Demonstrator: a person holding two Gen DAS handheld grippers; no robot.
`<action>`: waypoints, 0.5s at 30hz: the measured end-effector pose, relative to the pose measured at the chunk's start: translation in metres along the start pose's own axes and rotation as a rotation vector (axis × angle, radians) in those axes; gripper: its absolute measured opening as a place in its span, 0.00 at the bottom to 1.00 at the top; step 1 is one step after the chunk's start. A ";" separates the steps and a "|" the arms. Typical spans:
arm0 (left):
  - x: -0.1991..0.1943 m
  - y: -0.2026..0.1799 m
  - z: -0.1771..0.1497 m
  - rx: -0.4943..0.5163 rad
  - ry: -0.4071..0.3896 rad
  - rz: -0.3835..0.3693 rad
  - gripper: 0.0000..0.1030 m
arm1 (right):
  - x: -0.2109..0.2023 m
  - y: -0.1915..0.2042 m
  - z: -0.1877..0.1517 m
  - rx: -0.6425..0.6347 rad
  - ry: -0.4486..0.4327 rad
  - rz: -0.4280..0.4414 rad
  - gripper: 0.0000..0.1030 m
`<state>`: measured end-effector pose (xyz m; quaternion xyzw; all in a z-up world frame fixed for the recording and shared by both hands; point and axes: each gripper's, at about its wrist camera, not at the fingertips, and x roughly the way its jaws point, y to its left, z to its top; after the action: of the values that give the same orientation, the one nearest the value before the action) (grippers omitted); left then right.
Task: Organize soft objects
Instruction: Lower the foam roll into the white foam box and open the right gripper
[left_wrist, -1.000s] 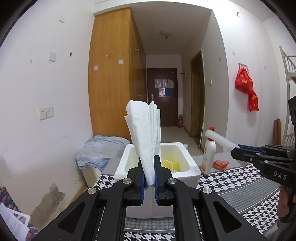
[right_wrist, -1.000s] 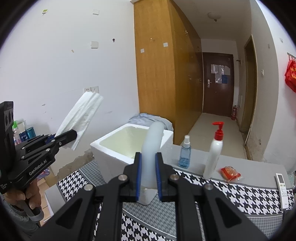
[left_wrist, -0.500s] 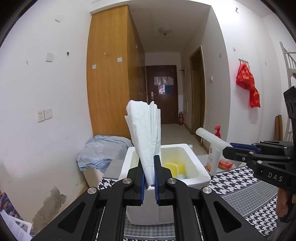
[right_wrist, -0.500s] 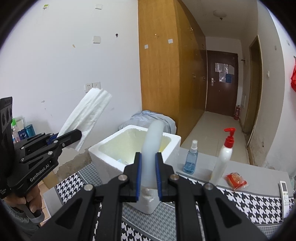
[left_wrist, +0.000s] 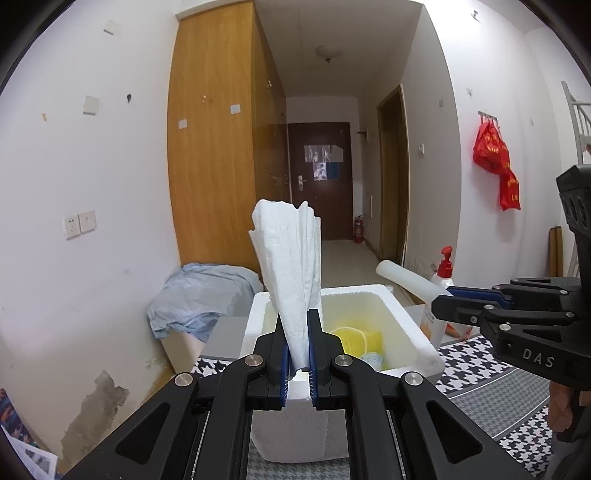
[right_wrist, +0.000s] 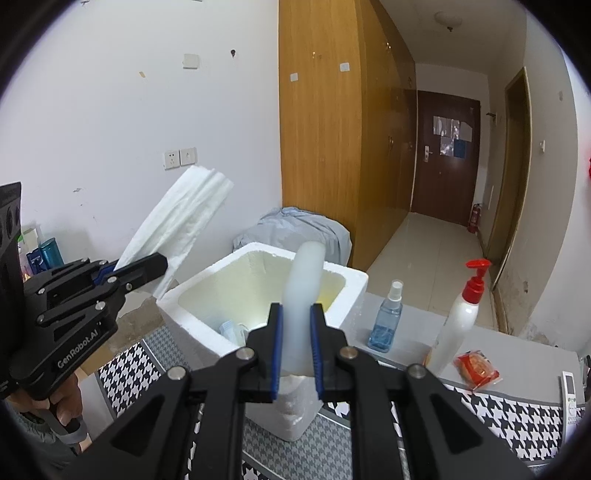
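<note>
My left gripper (left_wrist: 297, 339) is shut on a folded white tissue (left_wrist: 290, 266) that stands upright above the near rim of the white foam box (left_wrist: 413, 332). In the right wrist view the same left gripper (right_wrist: 159, 264) holds that tissue (right_wrist: 181, 218) left of the foam box (right_wrist: 354, 284). My right gripper (right_wrist: 296, 336) is shut on a pale foam tube (right_wrist: 304, 280) that rises over the box's opening. The tube (left_wrist: 406, 278) also shows in the left wrist view, sticking out of the right gripper (left_wrist: 441, 302). Inside the box lie a yellow item (left_wrist: 356, 338) and a pale blue one (left_wrist: 371, 360).
The box stands on a houndstooth cloth (right_wrist: 509, 406). A blue spray bottle (right_wrist: 388, 321), a white pump bottle with a red top (right_wrist: 458, 321), a red packet (right_wrist: 476, 369) and a remote (right_wrist: 570, 395) sit to the right. A blue-grey cloth pile (left_wrist: 195, 295) lies behind the box.
Both grippers have come closer to the foam box with their loads still gripped; the box looks larger and more of its inside shows.
</note>
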<state>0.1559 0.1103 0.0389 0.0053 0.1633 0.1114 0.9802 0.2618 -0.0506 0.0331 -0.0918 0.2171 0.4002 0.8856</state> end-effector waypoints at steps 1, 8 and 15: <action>0.001 0.001 0.000 0.002 0.000 0.000 0.09 | 0.002 0.001 0.001 -0.004 0.004 0.001 0.17; 0.006 0.008 0.000 -0.007 0.008 0.004 0.09 | 0.017 0.006 0.006 -0.006 0.023 0.013 0.17; 0.009 0.015 -0.001 -0.012 0.011 0.015 0.09 | 0.026 0.010 0.008 -0.019 0.032 0.026 0.17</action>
<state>0.1605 0.1270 0.0359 0.0002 0.1680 0.1199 0.9785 0.2724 -0.0238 0.0284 -0.1039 0.2285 0.4124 0.8757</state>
